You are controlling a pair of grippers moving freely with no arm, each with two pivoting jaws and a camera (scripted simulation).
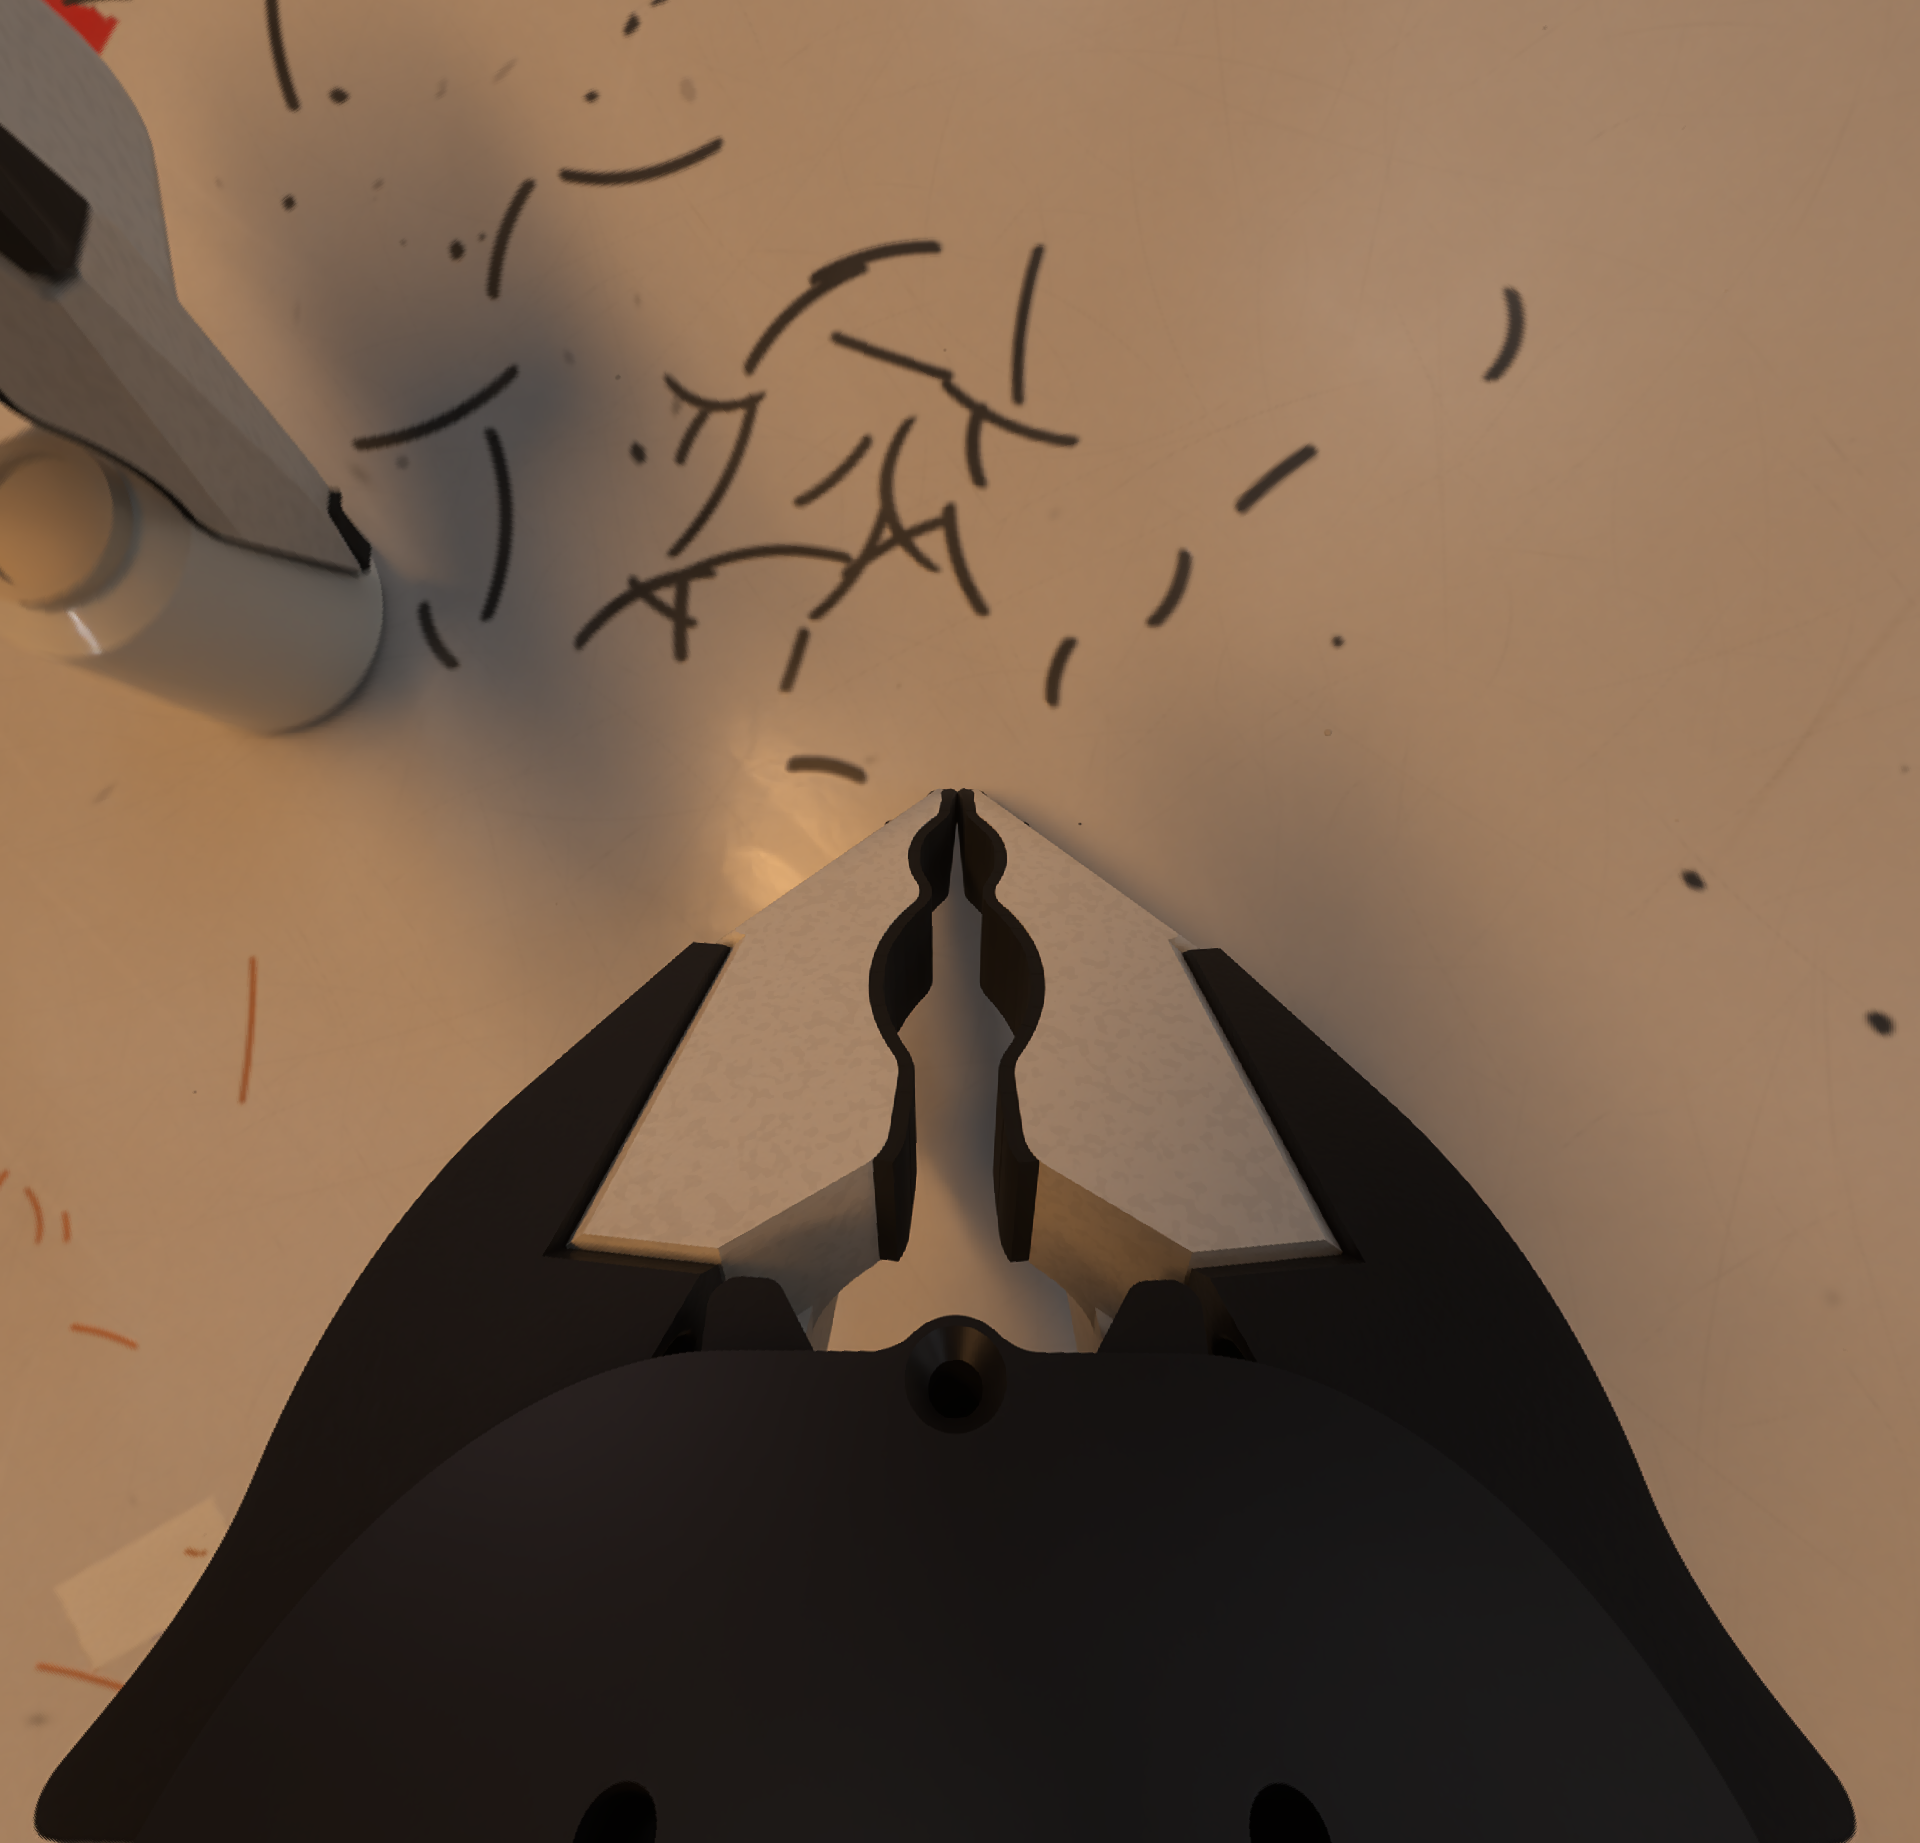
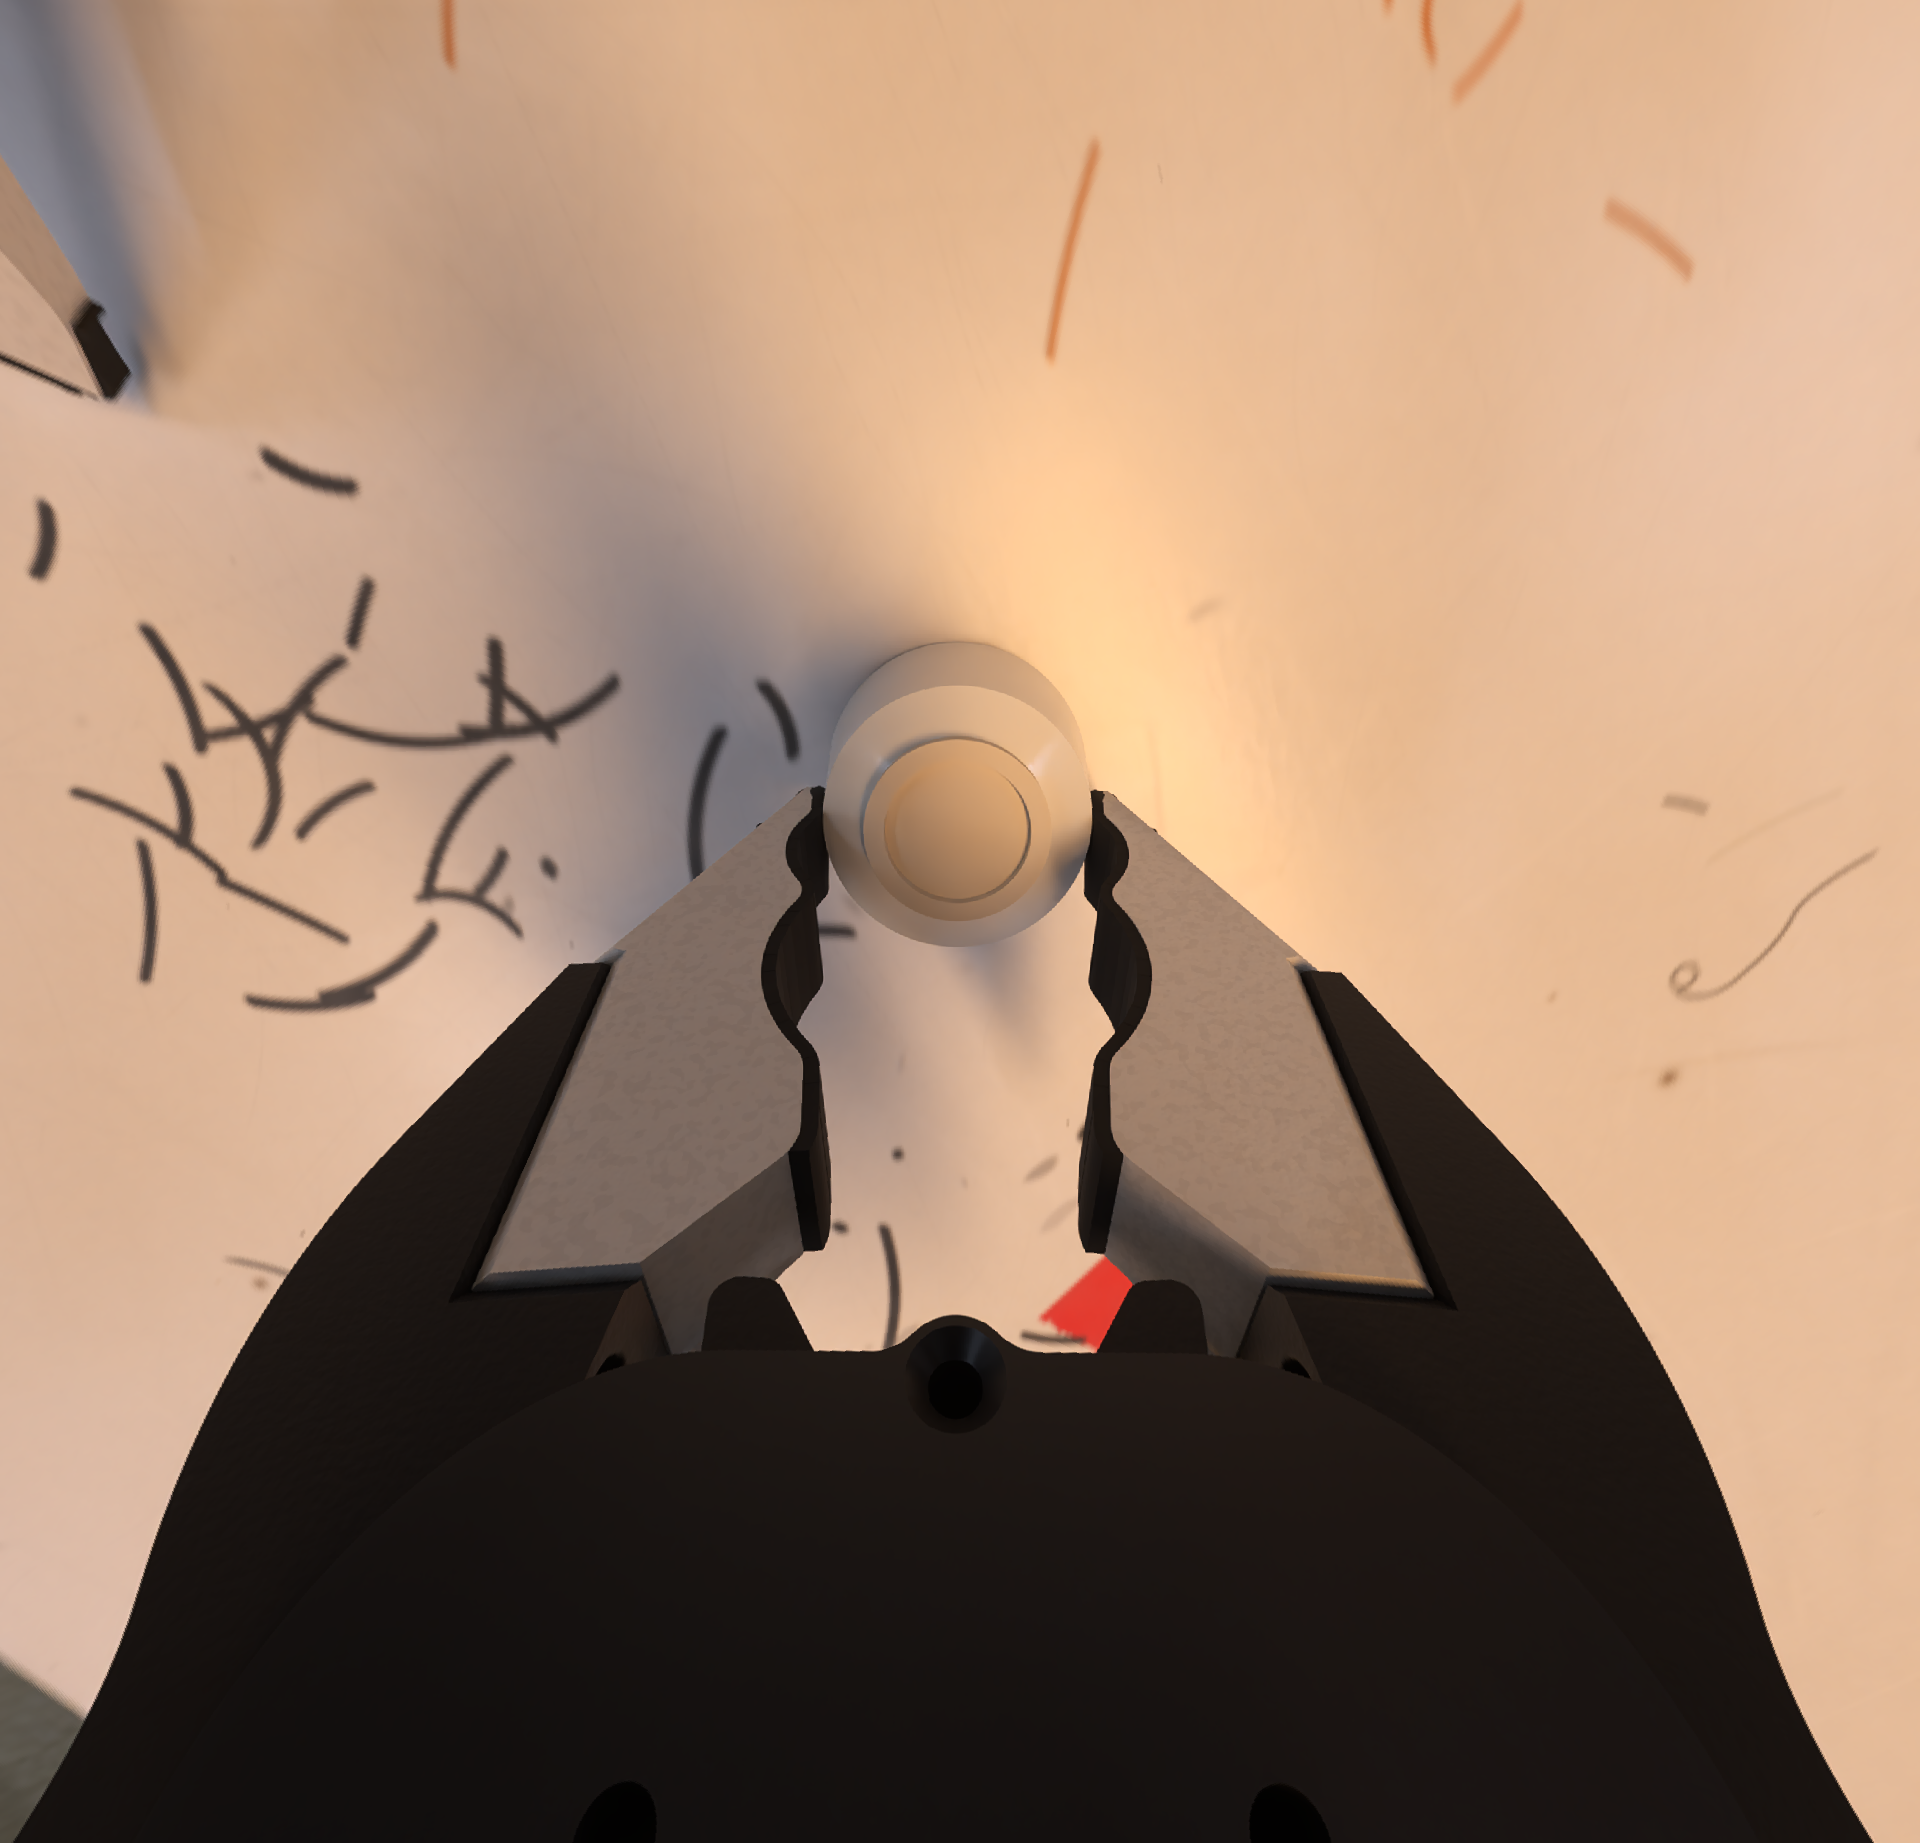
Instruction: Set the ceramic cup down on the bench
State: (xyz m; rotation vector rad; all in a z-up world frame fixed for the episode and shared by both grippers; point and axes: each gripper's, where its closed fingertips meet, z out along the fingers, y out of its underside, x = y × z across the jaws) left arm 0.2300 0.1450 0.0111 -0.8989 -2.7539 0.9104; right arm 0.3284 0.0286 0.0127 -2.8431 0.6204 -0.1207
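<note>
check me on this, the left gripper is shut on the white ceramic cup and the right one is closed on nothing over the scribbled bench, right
The sides are swapped. In the right wrist view, the right gripper is shut on the white ceramic cup, one fingertip on each side of it. In the left wrist view, the left gripper is closed on nothing over the scribbled bench.

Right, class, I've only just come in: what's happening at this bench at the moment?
The right gripper is shut on a white ceramic cup, its fingertips pressed against the cup's sides, over the scribble-marked bench. The cup looks low, at or near the surface. The left gripper is shut and empty, off to one side.
</note>
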